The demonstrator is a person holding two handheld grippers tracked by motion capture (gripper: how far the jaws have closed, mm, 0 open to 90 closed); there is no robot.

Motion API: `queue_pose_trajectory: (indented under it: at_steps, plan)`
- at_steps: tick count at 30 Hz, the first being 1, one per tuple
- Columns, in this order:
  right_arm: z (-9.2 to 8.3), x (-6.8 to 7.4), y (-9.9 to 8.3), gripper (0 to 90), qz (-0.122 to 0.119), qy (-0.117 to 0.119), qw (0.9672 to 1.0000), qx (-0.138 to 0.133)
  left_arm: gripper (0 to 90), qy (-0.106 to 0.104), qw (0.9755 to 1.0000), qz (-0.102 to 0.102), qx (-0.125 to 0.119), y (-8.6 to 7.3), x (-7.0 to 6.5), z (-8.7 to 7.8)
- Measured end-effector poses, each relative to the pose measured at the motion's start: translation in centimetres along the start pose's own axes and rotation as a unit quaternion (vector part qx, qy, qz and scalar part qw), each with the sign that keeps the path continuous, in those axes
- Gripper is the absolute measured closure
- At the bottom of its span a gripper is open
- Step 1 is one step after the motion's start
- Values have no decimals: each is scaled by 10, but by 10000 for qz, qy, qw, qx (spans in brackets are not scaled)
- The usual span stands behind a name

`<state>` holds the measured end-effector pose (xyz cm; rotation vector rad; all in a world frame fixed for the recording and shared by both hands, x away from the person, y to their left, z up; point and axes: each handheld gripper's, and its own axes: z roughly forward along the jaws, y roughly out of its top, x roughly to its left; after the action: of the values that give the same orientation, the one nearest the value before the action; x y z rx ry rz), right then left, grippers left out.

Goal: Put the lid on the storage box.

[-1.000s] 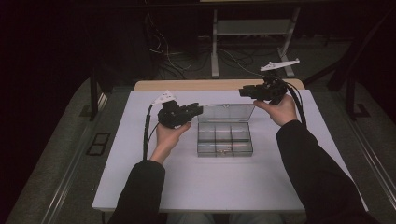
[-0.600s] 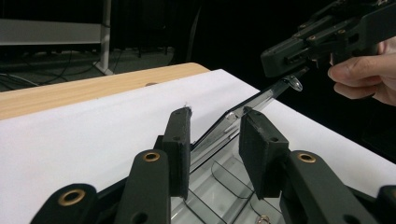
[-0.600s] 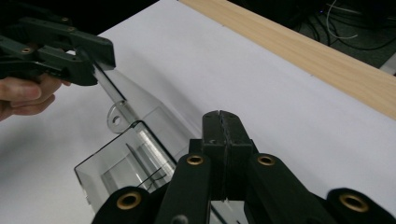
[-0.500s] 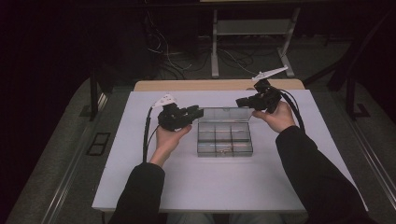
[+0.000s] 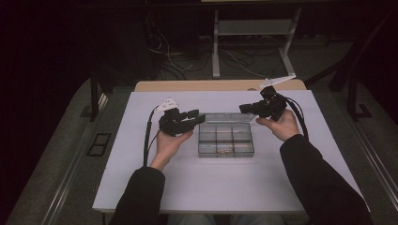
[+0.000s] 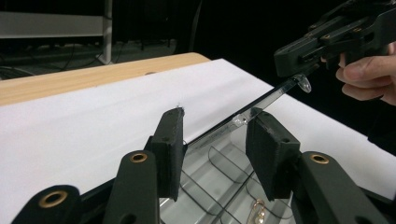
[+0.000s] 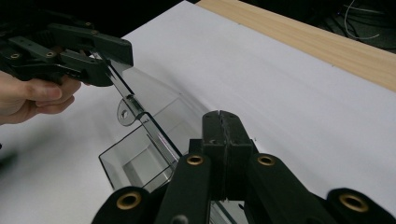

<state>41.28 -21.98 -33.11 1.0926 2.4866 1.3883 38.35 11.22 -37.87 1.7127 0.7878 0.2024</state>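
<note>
— The clear, glossy plastic compartment box (image 5: 225,139) looks smooth, its raised transparent lid (image 6: 261,100) shining along the edge.

— And the white table cover (image 5: 211,187)?

— Matt, smooth like paper or vinyl. Behind it runs a pale wooden table edge (image 5: 197,86) with a satin finish.

— The grippers?

— Matt black plastic left gripper (image 6: 212,140), rough pads (image 6: 268,144), brass-coloured metal rivets (image 6: 138,157).

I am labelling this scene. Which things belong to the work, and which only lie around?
In the work: clear box, its lid, left tool, right tool.
Lying around: white mat, wooden table, floor cables.
</note>
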Motion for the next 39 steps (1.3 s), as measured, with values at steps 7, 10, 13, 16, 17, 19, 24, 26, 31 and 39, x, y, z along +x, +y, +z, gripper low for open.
queue_pose_trajectory:
  at_steps: [7, 10, 13, 16, 17, 19, 24, 26, 31, 39]
  plan:
    - [0, 4, -11, 890, 26, 105, 9999, -38, 473, 100, 9998, -99, 156, -7, -6, 1]
    - [0, 5, -15, 890, 26, 133, 9999, -27, 413, 155, 9995, -169, 211, -10, -7, 1]
    - [-1, 6, -19, 889, 27, 149, 9999, -29, 345, 145, 9992, -233, 297, -13, -7, 1]
    - [-1, 7, -23, 887, 46, 168, 9998, -26, 299, 66, 9989, -290, 353, -16, -6, 0]
    - [0, 8, -25, 886, 70, 147, 9999, -14, 281, 61, 9989, -293, 374, -17, -6, 0]
    - [1, 8, -28, 887, 110, 139, 9998, -40, 254, 73, 9985, -328, 439, -19, -6, -1]
    - [2, 10, -36, 887, 173, 149, 9997, -48, 237, 118, 9977, -369, 551, -25, -7, -3]
    - [2, 11, -39, 887, 180, 154, 9997, -47, 237, 119, 9975, -370, 594, -28, -8, -4]
    - [3, 13, -46, 886, 196, 199, 9996, -57, 237, 99, 9965, -362, 744, -33, -8, -4]
    - [4, 14, -58, 884, 258, 240, 9993, -146, 238, 79, 9948, -272, 981, -39, -10, -4]
